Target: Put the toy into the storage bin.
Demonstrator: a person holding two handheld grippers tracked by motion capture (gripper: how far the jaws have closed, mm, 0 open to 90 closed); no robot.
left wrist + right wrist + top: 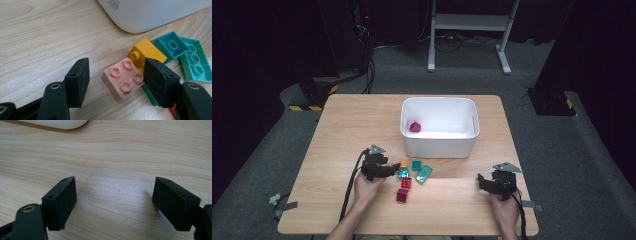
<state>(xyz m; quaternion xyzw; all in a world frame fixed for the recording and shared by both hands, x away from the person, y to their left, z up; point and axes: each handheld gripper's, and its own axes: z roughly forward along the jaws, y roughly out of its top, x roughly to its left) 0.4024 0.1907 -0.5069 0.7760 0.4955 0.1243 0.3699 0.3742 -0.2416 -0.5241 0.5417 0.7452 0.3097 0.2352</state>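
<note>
- Left gripper (pixel 113 82) open around the pink block (pixel 123 78) on the table (pixel 37 37), maybe touching one side.
- Could slip sideways, bumping the yellow block (pixel 147 50).
- Right gripper (pixel 113 202) open, holding nothing.

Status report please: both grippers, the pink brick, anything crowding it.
Left hand-held gripper open, straddling the pink brick, left pad clear of it. Right hand-held gripper open over bare table. Yellow brick crowds the pink one's far side.
</note>
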